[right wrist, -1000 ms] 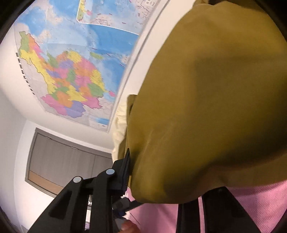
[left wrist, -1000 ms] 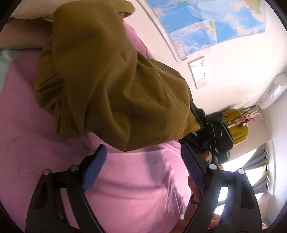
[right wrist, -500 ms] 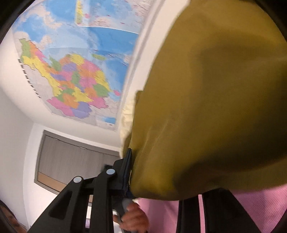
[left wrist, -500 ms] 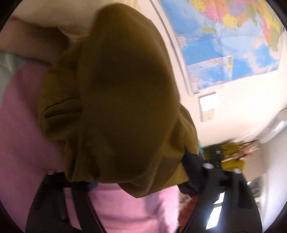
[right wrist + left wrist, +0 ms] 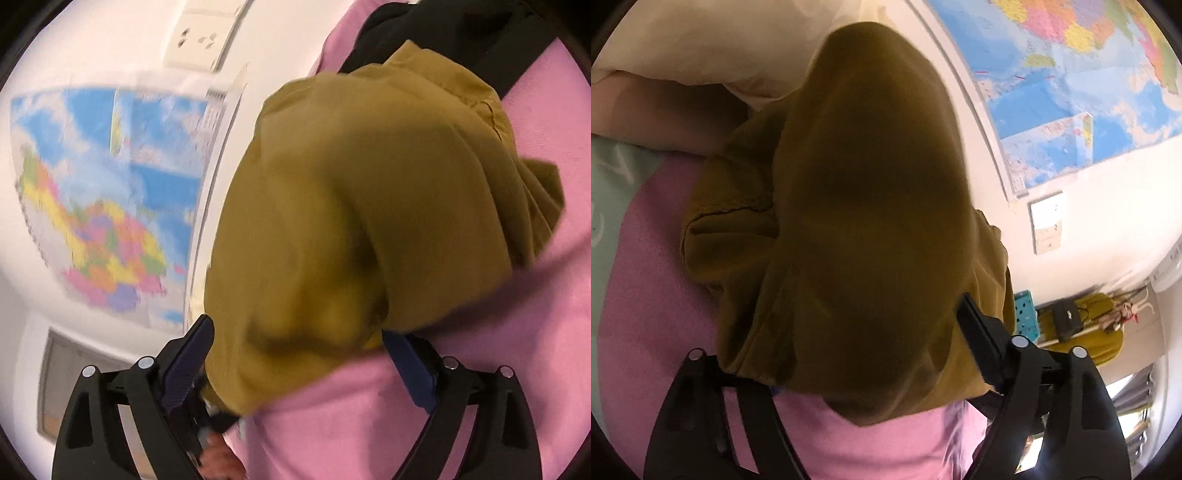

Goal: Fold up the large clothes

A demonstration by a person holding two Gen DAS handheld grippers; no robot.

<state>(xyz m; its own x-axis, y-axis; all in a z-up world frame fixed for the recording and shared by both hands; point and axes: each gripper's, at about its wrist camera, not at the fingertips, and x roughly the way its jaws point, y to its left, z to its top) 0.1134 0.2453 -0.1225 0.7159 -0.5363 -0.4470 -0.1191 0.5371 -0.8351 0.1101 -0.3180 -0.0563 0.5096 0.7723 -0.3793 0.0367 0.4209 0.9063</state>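
A mustard-brown garment [image 5: 864, 221] lies bunched in a heap on the pink blanket [image 5: 653, 295]. Its near hem droops between the fingers of my left gripper [image 5: 871, 354]. Those jaws are opening; cloth hides the left finger, and the right finger [image 5: 979, 332] stands beside the fold without squeezing it. In the right wrist view the same garment [image 5: 369, 206] bulges between the blue pads of my right gripper [image 5: 297, 328]. Its jaws are opening wide, and the cloth sits loose between them on the blanket [image 5: 498, 350].
A world map [image 5: 1071, 81] and a wall socket [image 5: 199, 37] are on the wall beside the bed. A cream pillow [image 5: 701, 40] and a mint sheet [image 5: 609, 184] lie at the head. Dark fabric [image 5: 461, 33] lies beyond the garment. A hand [image 5: 221, 458] shows below the right gripper.
The right gripper's jaws have spread from a pinch on the garment's edge to wide apart, and its view has swung down toward the bed. The left gripper has slid under the hem.
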